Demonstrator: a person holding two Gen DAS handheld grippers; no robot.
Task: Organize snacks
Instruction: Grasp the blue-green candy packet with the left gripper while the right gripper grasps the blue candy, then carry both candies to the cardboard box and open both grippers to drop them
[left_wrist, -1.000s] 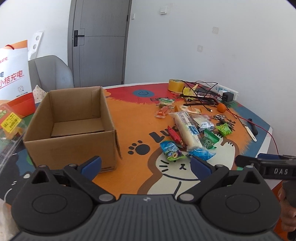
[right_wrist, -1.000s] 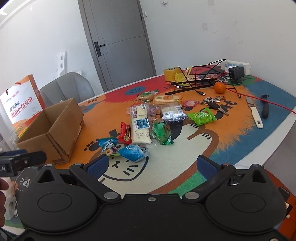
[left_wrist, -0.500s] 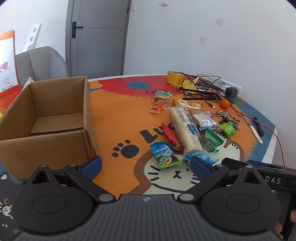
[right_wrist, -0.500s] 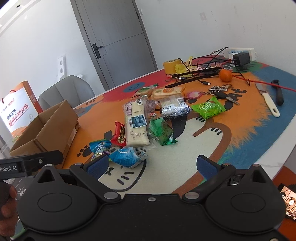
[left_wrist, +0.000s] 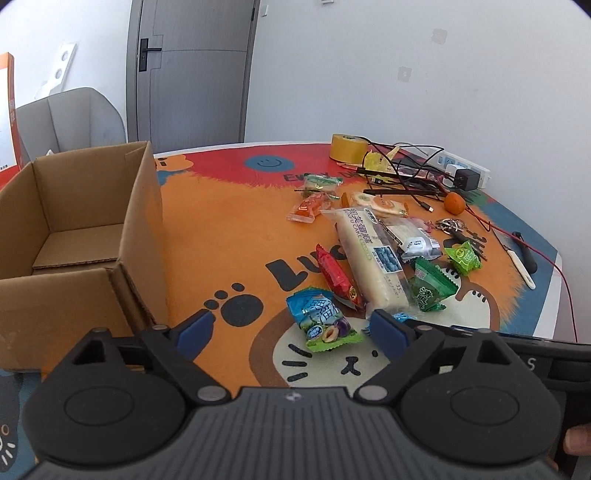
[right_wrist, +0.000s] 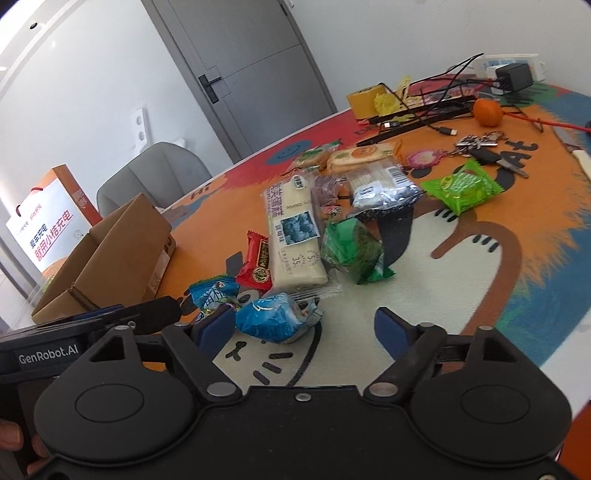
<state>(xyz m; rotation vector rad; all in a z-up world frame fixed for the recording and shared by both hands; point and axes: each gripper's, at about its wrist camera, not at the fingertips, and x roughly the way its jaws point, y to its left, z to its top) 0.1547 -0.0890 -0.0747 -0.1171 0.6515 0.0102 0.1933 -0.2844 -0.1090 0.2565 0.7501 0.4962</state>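
A heap of snack packets lies on the cartoon-cat table mat. An open, empty cardboard box (left_wrist: 74, 229) (right_wrist: 122, 254) stands to their left. My left gripper (left_wrist: 290, 328) hovers low over a blue-green plum packet (left_wrist: 323, 321), which lies between its closing jaws; the pads do not touch it. My right gripper (right_wrist: 304, 326) is also closing, with a crumpled blue packet (right_wrist: 275, 321) between its fingers, close to the left pad. Beyond lie a long white cake packet (left_wrist: 369, 258) (right_wrist: 291, 236), a red packet (left_wrist: 336, 277) (right_wrist: 258, 260) and a dark green packet (left_wrist: 428, 288) (right_wrist: 351, 251).
At the far side of the table are a tape roll (left_wrist: 347, 147), tangled cables and a power strip (left_wrist: 461, 170), an orange (right_wrist: 487, 110), keys (right_wrist: 480, 146) and a knife (left_wrist: 519, 258). A bright green packet (right_wrist: 461, 186) lies apart. A grey chair (right_wrist: 155, 177) and a door stand behind.
Both grippers have come forward and down toward the near snacks, and both pairs of jaws have narrowed. In the left wrist view the box has slid toward the left edge.
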